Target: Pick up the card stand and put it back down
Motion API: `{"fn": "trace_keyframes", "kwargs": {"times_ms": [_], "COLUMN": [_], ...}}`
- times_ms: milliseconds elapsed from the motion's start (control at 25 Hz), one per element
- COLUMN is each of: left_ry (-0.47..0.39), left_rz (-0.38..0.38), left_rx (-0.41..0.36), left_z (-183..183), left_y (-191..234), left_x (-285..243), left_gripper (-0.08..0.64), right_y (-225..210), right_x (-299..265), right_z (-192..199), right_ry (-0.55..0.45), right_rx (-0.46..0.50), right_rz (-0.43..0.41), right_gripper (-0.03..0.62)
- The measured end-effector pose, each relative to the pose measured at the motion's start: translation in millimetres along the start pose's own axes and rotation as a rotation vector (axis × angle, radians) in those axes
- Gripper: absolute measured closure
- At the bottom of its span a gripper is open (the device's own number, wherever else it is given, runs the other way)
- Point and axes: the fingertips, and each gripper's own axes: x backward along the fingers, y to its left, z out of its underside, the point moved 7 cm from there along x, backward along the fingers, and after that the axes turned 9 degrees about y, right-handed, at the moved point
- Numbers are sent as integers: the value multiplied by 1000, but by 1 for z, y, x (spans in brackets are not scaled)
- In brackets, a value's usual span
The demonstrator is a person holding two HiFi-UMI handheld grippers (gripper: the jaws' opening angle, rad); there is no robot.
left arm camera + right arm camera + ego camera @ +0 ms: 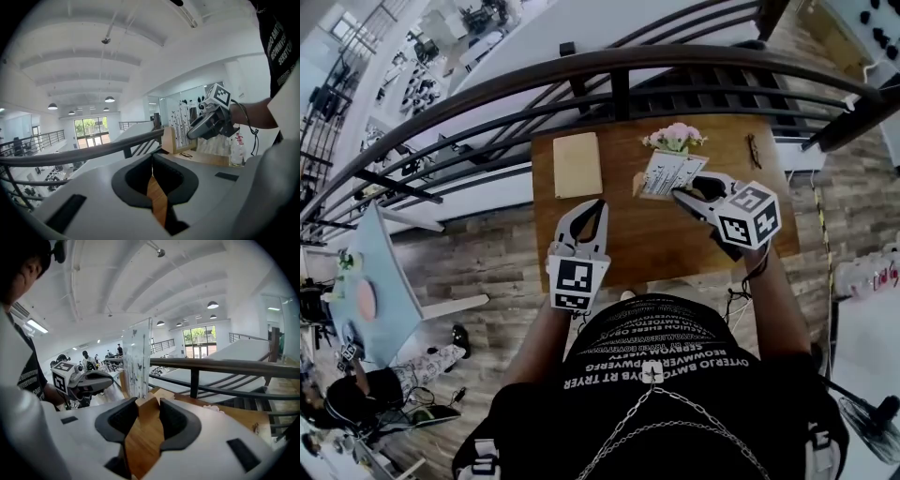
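Observation:
The card stand is a small wooden block carrying an upright clear sheet with a printed card. My right gripper is shut on its wooden base, and the sheet rises just beyond the pads. From these views I cannot tell whether the base touches the wooden table. My left gripper hovers over the table's near middle, apart from the stand, with its jaws together and nothing in them.
A beige pad lies at the table's far left. A pot of pink flowers stands just behind the stand, and a pair of glasses lies at the far right. A dark metal railing runs along the table's far edge.

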Motion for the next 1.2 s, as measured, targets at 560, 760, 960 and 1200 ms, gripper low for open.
{"fn": "trace_keyframes", "kwargs": {"times_ms": [560,760,960,1200], "left_ry": [-22,-29,-22,-15], "left_rz": [19,28,43,64], "left_rx": [8,2,-5,-16], "left_z": [3,2,4,3], "left_y": [-3,-7,-14,-25], "left_x": [7,6,5,4], "left_gripper": [531,531,531,531], "right_y": [18,18,18,16], "right_x": [23,27,31,40], "right_z": [-14,-12,-5,9], "right_ry": [-25,-29,-29,-30], "right_rx": [42,42,23,-8], "right_rz": [29,35,43,49], "right_gripper": [431,431,433,433]}}
